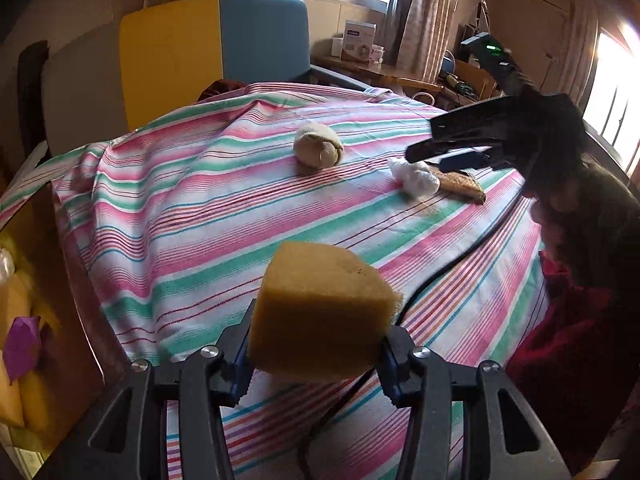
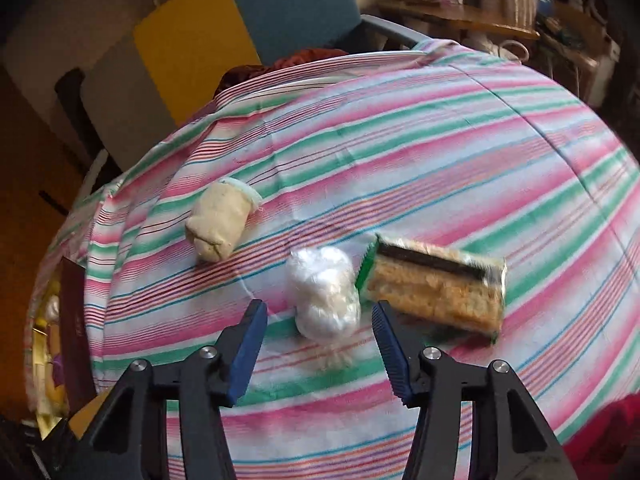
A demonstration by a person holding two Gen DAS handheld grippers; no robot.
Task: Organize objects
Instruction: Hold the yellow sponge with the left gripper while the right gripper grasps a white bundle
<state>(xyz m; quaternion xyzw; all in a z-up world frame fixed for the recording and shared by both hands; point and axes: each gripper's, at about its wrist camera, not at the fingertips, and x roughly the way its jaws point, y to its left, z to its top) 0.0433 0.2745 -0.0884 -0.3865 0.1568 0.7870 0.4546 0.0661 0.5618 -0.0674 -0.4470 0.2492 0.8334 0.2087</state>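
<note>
Filling the left gripper, a porous yellow sponge

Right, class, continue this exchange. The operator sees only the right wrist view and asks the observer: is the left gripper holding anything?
Observer: Yes, the left gripper is shut on a yellow sponge.
Operator: How does my gripper look from that side?
Observer: The right gripper hovers just above the white plastic bundle, not touching it.
Operator: Anything else on the cloth?
Observer: A black cable crosses the striped cloth behind the sponge.
</note>
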